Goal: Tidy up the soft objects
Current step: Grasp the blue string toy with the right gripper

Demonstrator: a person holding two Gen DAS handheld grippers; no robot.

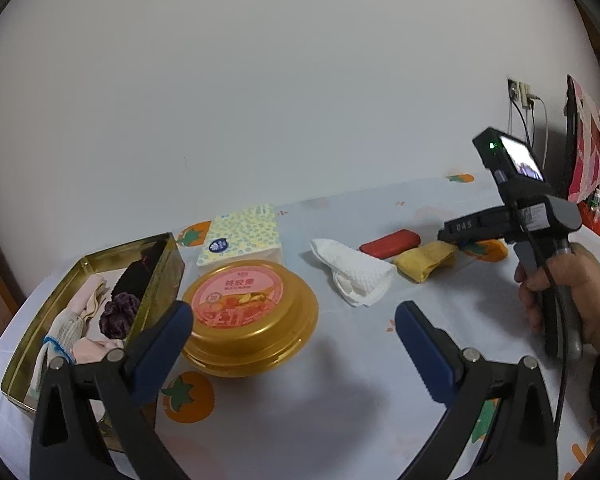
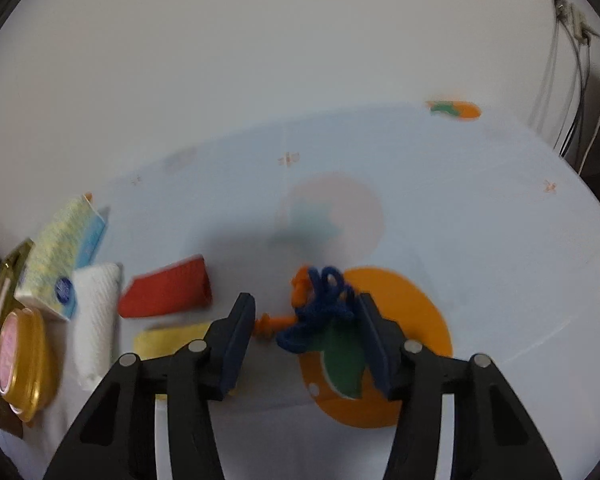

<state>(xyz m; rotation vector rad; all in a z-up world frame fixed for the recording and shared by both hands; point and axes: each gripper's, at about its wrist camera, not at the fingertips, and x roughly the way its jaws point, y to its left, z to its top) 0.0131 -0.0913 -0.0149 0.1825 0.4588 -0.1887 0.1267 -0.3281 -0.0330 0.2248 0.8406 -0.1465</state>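
My right gripper (image 2: 306, 332) brackets the blue-and-orange earplug cord (image 2: 320, 304), jaws apart.

The cord lies on the tablecloth (image 2: 480, 220) toward its far edge, right of the red cloth (image 2: 168, 292) and yellow cloth (image 2: 168, 340). My left gripper (image 1: 294, 344) hangs open beside the gold tin (image 1: 28, 344), which is at the table's left edge.

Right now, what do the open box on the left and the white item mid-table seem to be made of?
Open box: looks like gold-toned metal tin, thin walls with a shiny, reflective rim. White item: probably paper towel or waffle-weave cloth, matte with an embossed grid and loosely rolled; which one is unclear.
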